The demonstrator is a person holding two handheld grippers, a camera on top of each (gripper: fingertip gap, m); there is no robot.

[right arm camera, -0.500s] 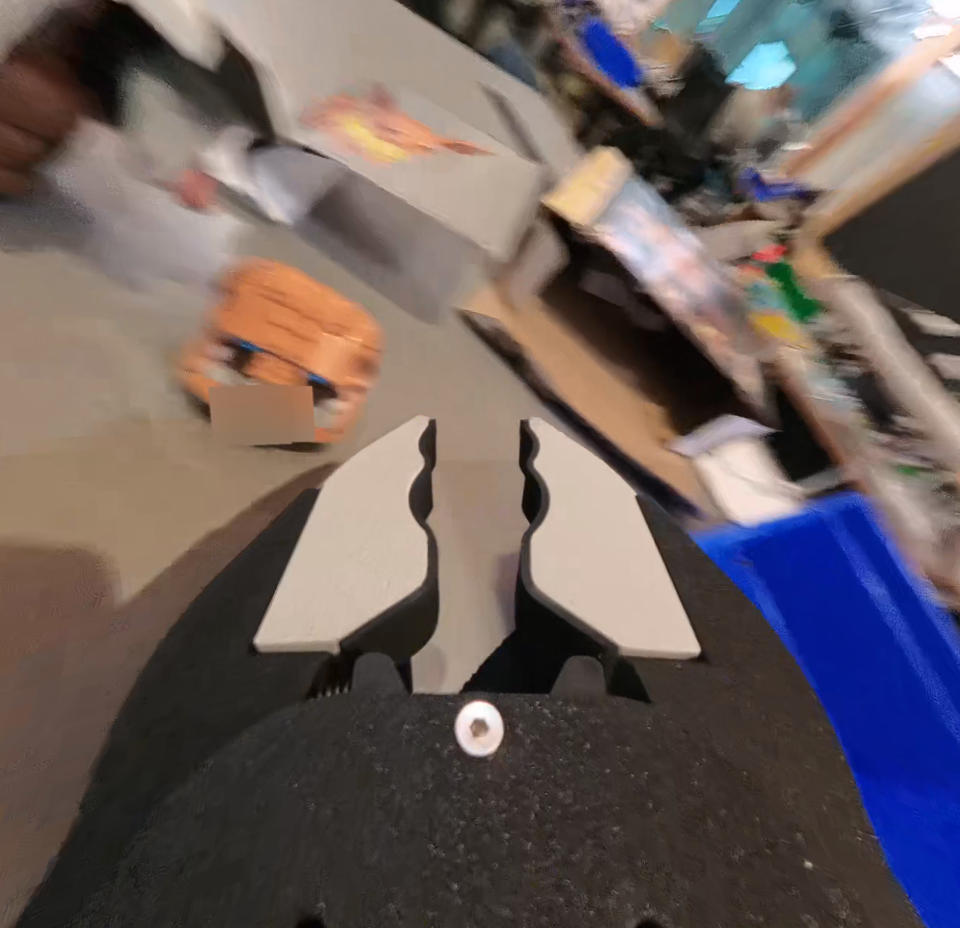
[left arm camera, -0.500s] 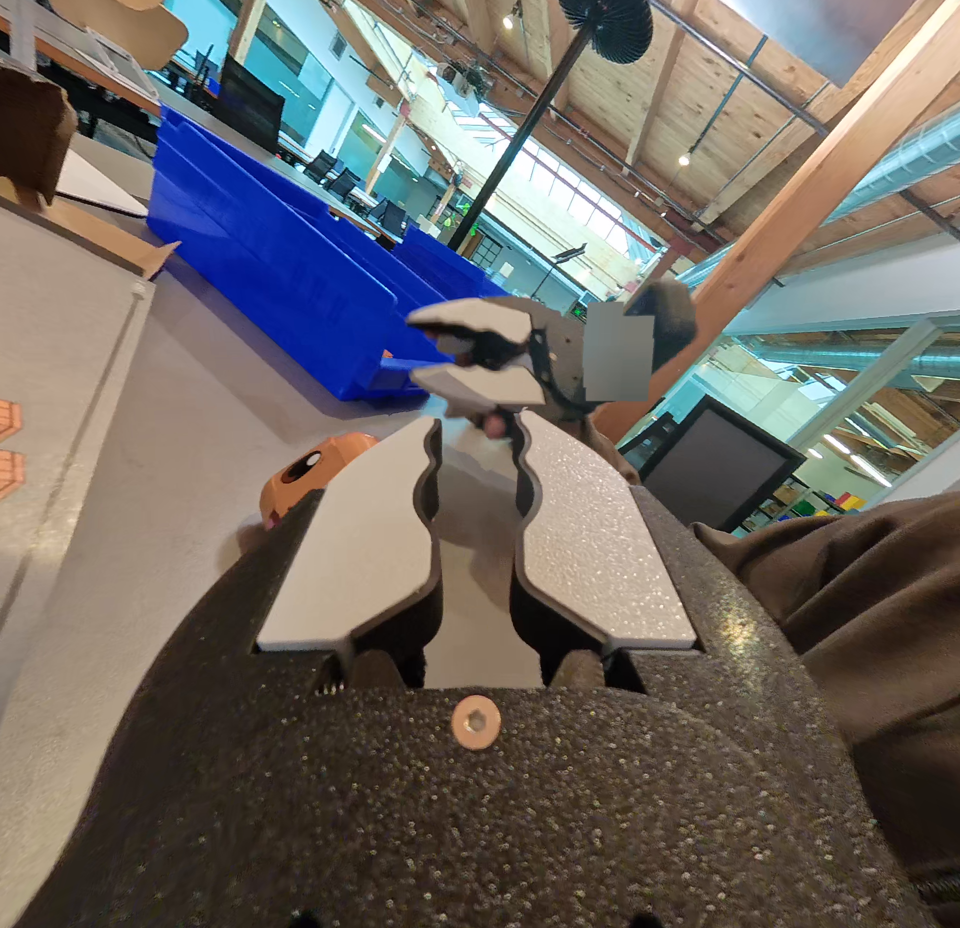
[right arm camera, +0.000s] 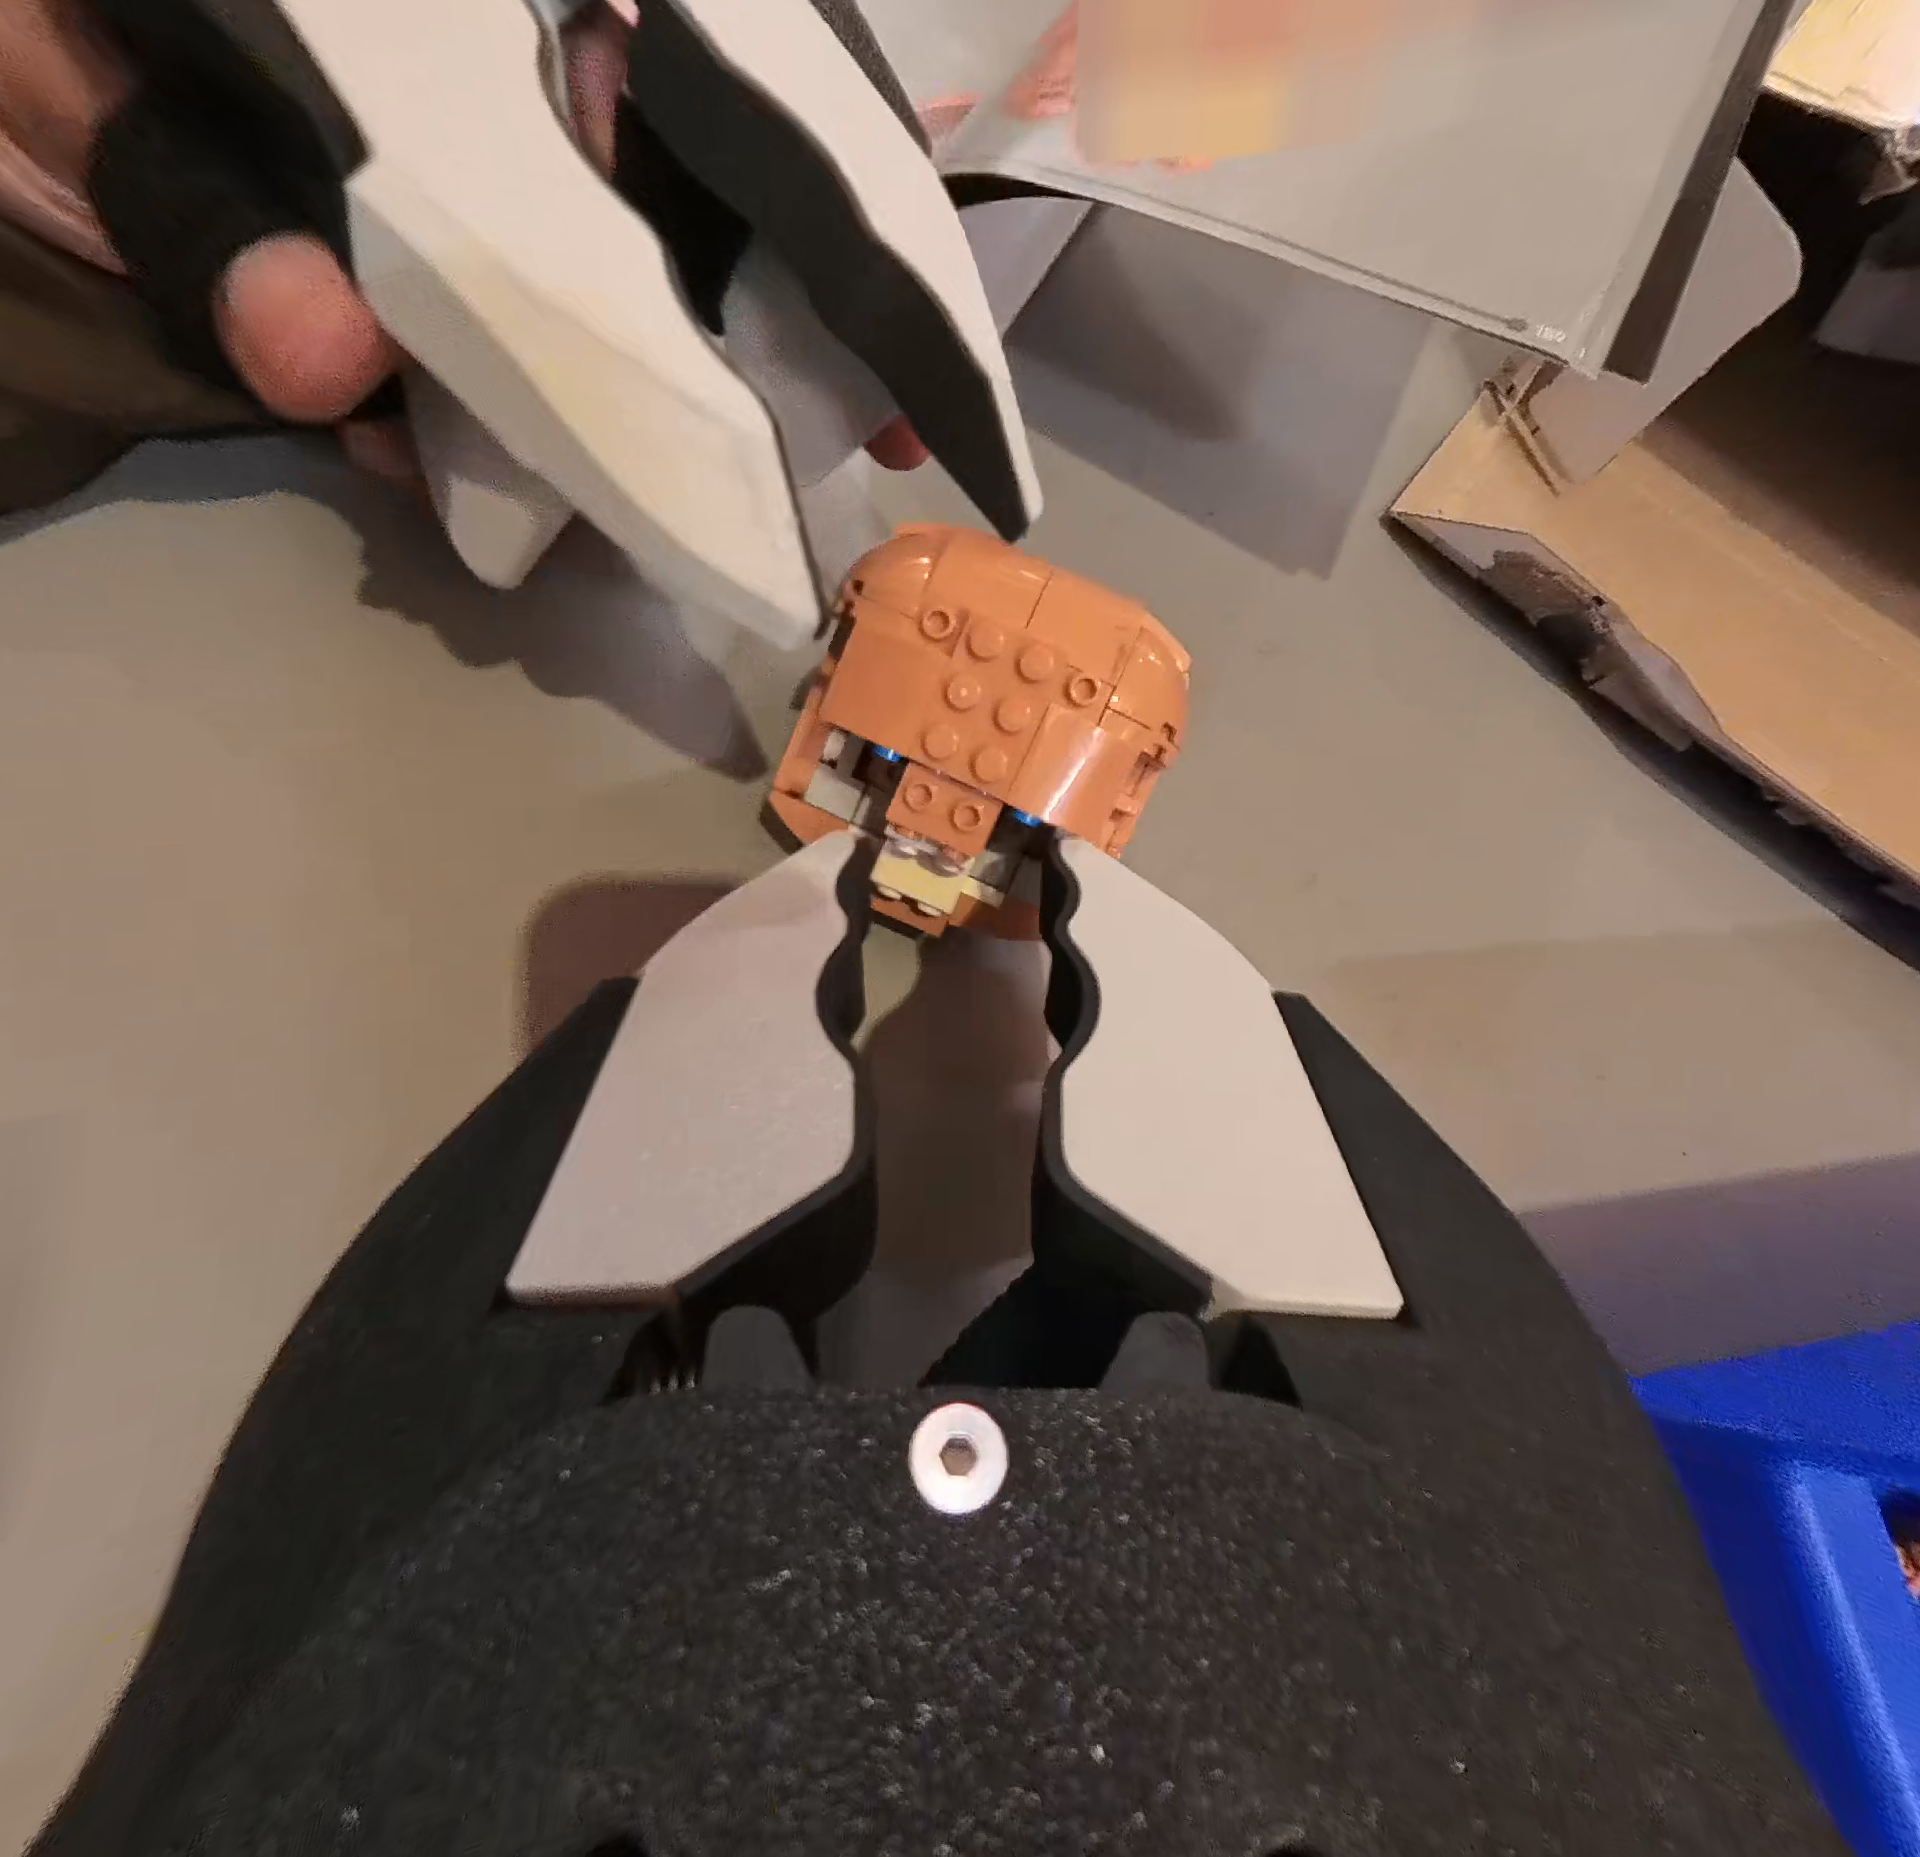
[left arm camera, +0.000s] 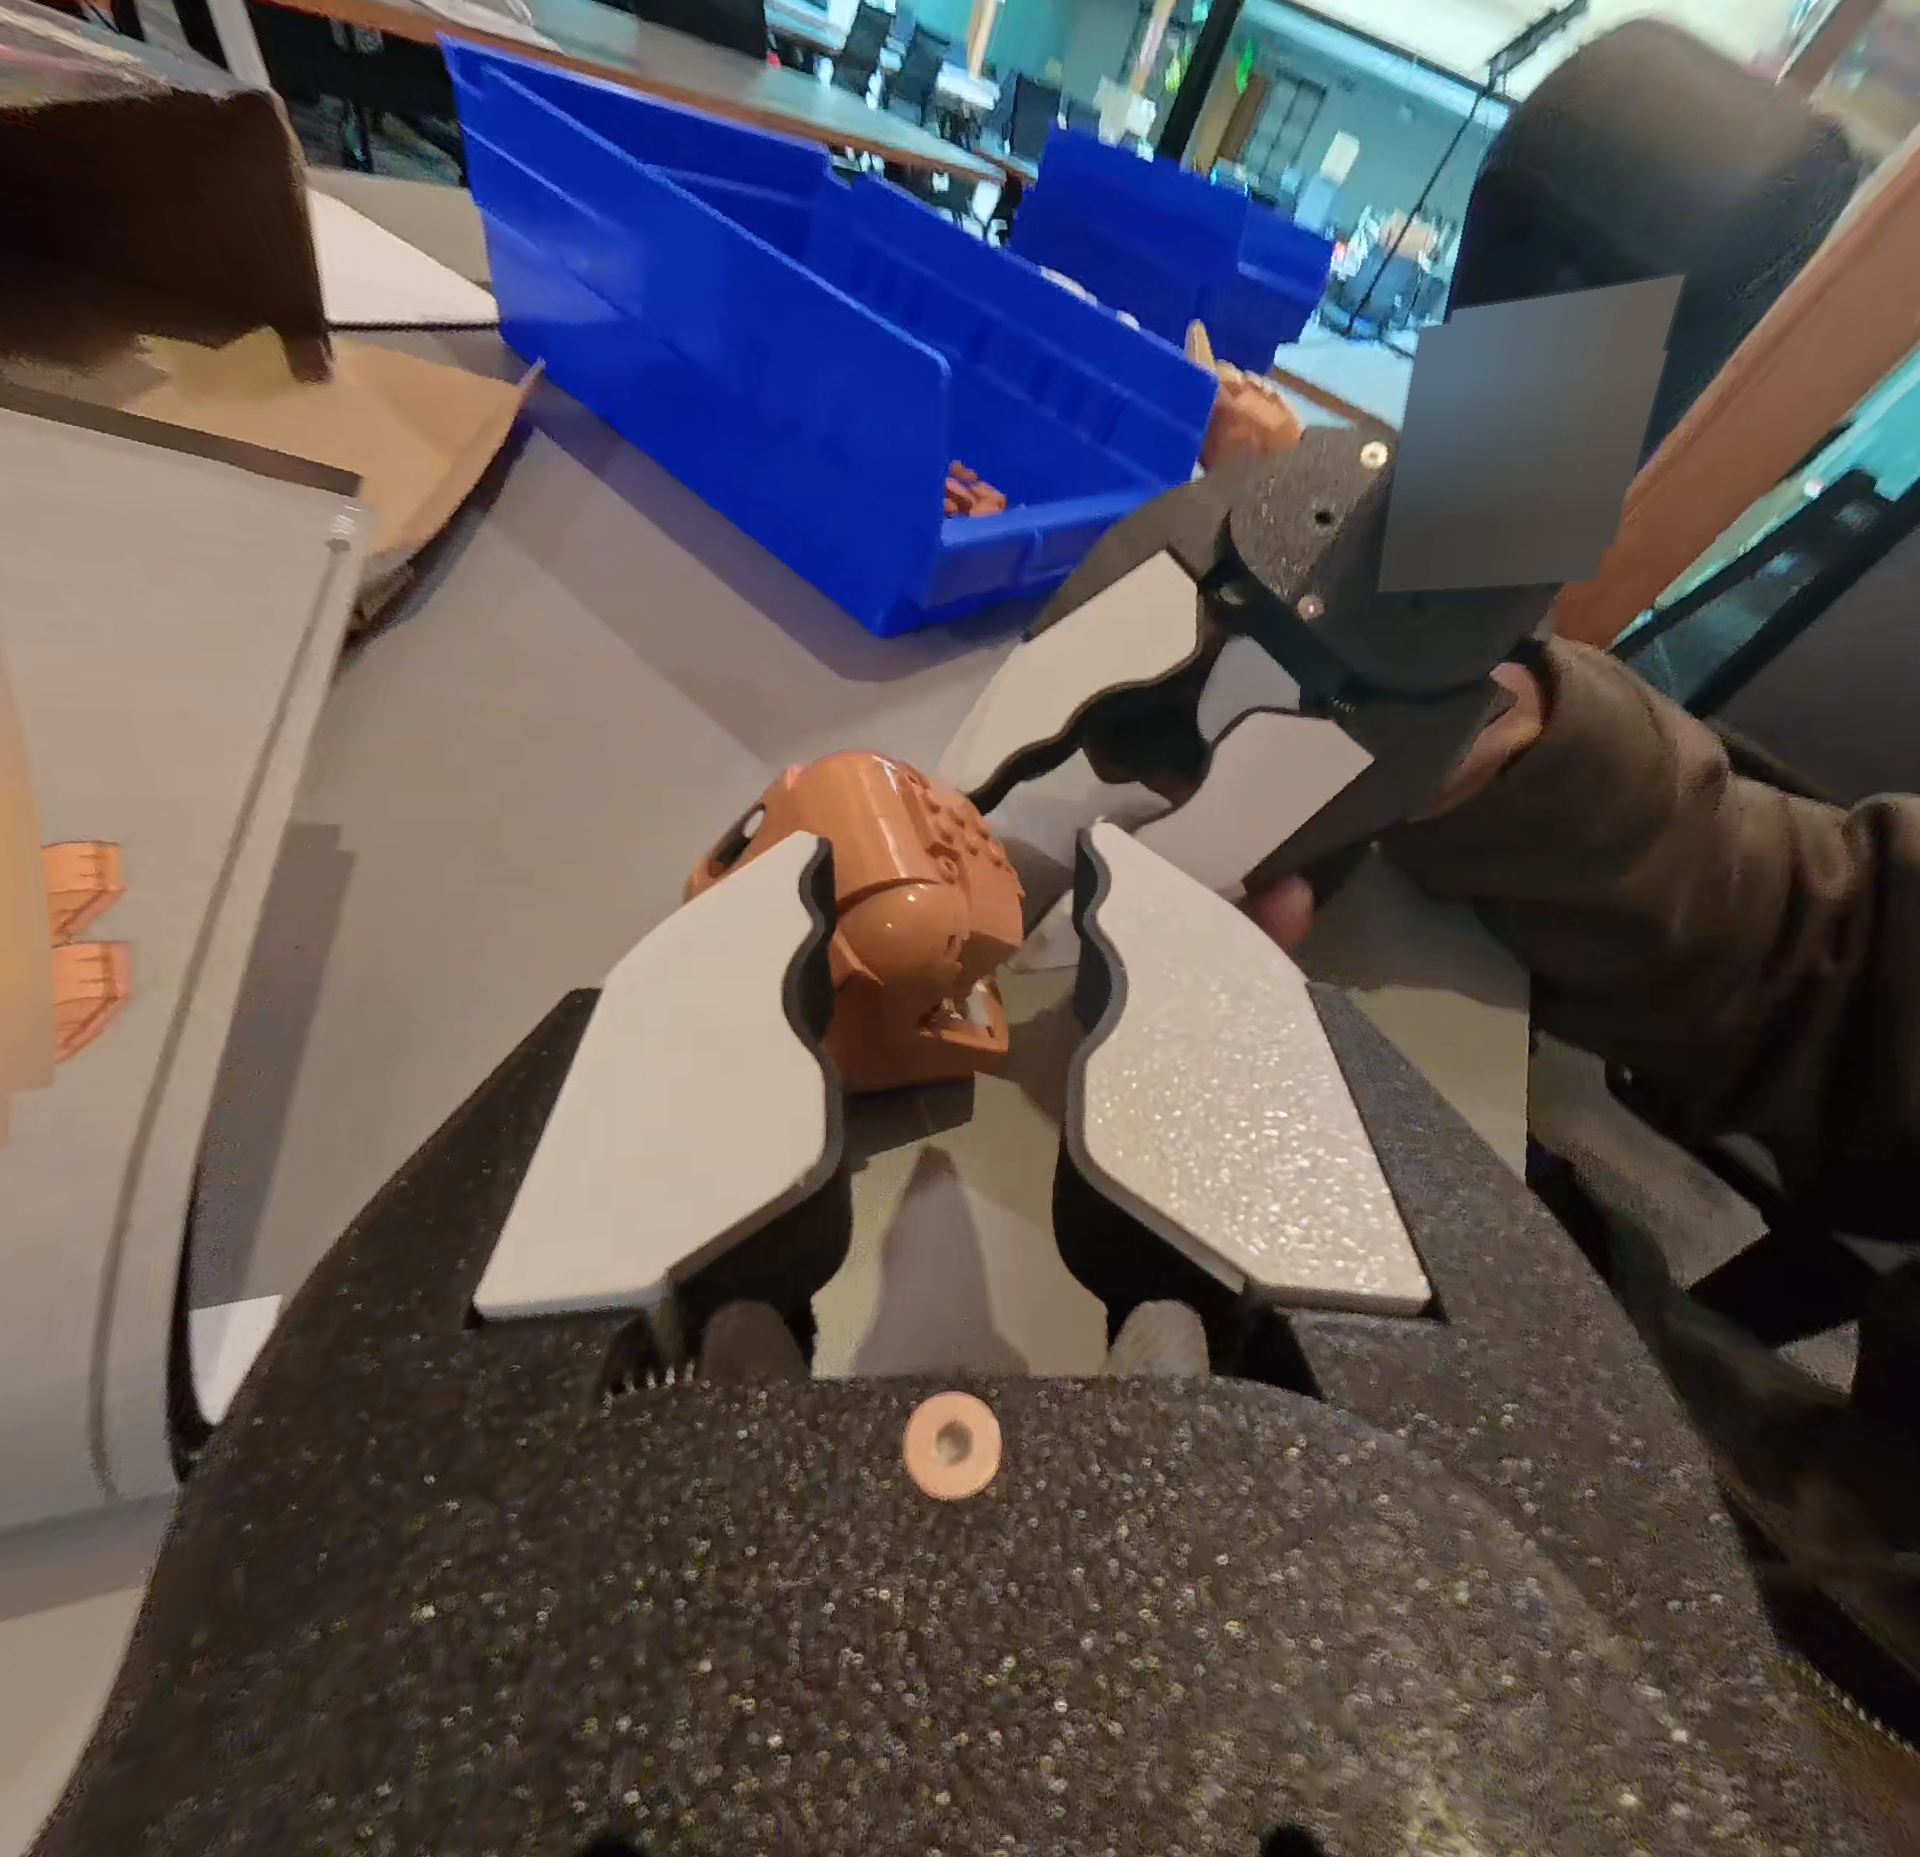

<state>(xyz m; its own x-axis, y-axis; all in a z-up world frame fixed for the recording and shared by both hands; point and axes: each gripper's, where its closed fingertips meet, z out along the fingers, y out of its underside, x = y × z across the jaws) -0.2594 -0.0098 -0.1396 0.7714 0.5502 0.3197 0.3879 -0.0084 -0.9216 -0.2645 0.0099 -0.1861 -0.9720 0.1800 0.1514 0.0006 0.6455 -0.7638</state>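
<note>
Both tools converge at frame centre on the orange brick-built head point(right arm camera: 987, 706), sitting on the grey bench point(right arm camera: 312, 872). Left tool point(left arm camera: 948, 851) gapes wide, straddling it, as if to steady it; right tool point(right arm camera: 951, 857) also parted, tips at its lower edge. Blue bin point(left arm camera: 790, 373) upper centre. No legible writing worth noting.
</note>
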